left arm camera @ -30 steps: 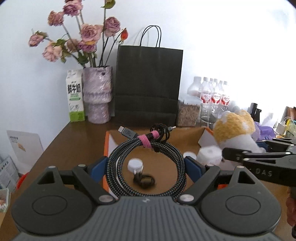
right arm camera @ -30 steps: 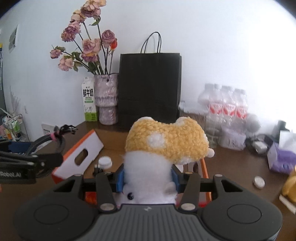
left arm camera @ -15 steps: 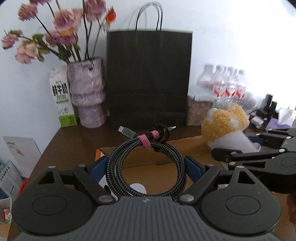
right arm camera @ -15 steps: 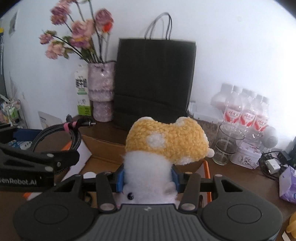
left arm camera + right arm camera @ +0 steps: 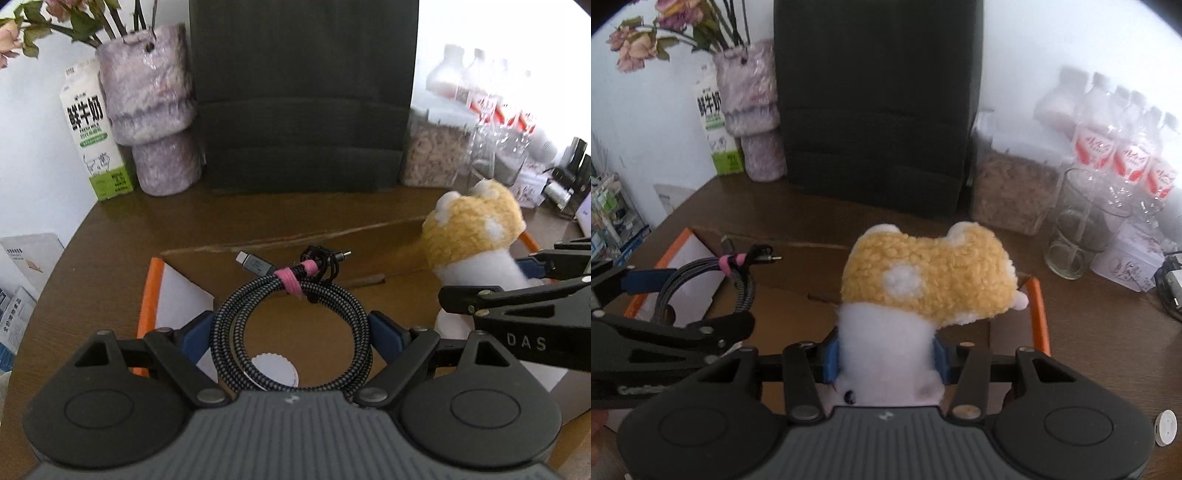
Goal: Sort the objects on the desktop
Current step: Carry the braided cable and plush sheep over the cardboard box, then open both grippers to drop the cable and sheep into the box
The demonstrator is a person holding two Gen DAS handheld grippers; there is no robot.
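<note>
My left gripper point(image 5: 291, 332) is shut on a coiled braided cable point(image 5: 291, 310) tied with a pink strap, held above an open cardboard box point(image 5: 332, 236) with orange-edged flaps. A white cap point(image 5: 275, 373) lies in the box below the coil. My right gripper point(image 5: 886, 354) is shut on a yellow and white plush toy point(image 5: 923, 273), held over the same box point(image 5: 798, 295). The toy also shows in the left wrist view point(image 5: 476, 229), and the cable shows at the left in the right wrist view point(image 5: 713, 273).
A black paper bag point(image 5: 303, 92) stands behind the box. A vase of flowers point(image 5: 147, 110) and a milk carton point(image 5: 92, 133) are at the back left. Water bottles point(image 5: 1108, 140), a glass point(image 5: 1075, 229) and a jar point(image 5: 1008, 192) stand at the right.
Both grippers have moved forward toward the black bag and now tilt down over the box. The cable and the plush toy stay gripped.
</note>
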